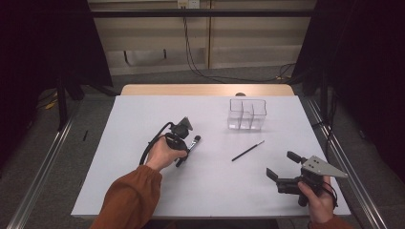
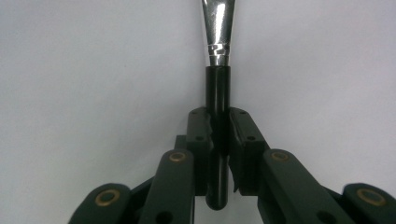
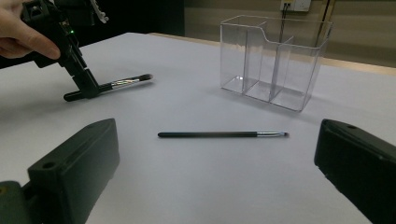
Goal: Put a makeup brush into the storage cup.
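Note:
My left gripper (image 1: 183,151) is shut on the black handle of a thick makeup brush (image 1: 193,144) that lies on the white table. In the left gripper view the jaws (image 2: 218,122) clamp the handle near its end, and the silver ferrule (image 2: 217,32) points away. From the right gripper view I see that gripper (image 3: 87,87) holding the brush (image 3: 126,82) low on the table. A thin black brush (image 1: 248,150) lies loose mid-table, also in the right gripper view (image 3: 219,134). My right gripper (image 1: 282,165) is open at the near right, its jaws (image 3: 215,161) wide apart and holding nothing.
A clear plastic organizer (image 1: 246,114) with three compartments stands upright at the far right of the table (image 1: 143,191), beyond the thin brush; it looks hollow in the right gripper view (image 3: 275,60). Metal rails run along both table sides.

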A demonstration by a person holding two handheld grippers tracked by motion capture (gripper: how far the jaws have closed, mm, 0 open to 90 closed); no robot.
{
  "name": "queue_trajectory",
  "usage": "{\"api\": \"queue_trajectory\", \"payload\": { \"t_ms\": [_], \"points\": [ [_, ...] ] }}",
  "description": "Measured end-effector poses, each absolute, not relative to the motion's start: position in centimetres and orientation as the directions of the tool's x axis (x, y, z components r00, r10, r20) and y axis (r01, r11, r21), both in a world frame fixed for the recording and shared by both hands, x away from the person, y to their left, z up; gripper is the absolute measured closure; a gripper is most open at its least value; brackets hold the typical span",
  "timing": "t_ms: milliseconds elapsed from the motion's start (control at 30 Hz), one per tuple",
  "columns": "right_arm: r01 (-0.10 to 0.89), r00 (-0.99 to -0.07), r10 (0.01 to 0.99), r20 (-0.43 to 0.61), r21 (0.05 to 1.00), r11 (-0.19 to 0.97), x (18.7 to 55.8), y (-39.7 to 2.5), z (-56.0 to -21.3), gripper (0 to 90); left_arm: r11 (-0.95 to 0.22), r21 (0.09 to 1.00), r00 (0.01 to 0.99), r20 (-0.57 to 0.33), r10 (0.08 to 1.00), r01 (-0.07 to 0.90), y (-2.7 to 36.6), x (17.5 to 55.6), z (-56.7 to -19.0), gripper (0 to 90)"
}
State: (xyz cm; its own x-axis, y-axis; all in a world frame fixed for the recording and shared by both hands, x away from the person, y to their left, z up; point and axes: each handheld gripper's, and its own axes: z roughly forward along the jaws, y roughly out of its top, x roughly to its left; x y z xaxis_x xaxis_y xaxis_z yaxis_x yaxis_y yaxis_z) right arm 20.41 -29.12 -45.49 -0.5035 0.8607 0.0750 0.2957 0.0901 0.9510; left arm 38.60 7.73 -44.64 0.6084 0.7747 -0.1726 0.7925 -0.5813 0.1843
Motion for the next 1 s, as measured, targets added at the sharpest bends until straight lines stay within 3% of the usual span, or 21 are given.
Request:
{"api": "queue_trajectory", "payload": {
  "t_ms": [633,733,1000],
  "points": [
    [0.295,-0.505,0.86,0.074,0.951,0.091,20.4,-29.1,-45.5,0.0,-0.553,0.339,0.635,-0.21,0.744,0.761,8.9,37.7,-44.3,79.7],
    [0.296,-0.504,0.861,0.075,0.951,0.091,20.4,-29.1,-45.5,0.0,-0.572,0.39,0.677,-0.222,0.702,0.721,9.1,37.6,-44.3,79.7],
    [0.297,-0.503,0.861,0.079,0.951,0.087,20.4,-29.1,-45.5,0.0,-0.52,0.501,0.683,-0.217,0.698,0.691,9.8,37.3,-43.9,79.7]
  ]
}}
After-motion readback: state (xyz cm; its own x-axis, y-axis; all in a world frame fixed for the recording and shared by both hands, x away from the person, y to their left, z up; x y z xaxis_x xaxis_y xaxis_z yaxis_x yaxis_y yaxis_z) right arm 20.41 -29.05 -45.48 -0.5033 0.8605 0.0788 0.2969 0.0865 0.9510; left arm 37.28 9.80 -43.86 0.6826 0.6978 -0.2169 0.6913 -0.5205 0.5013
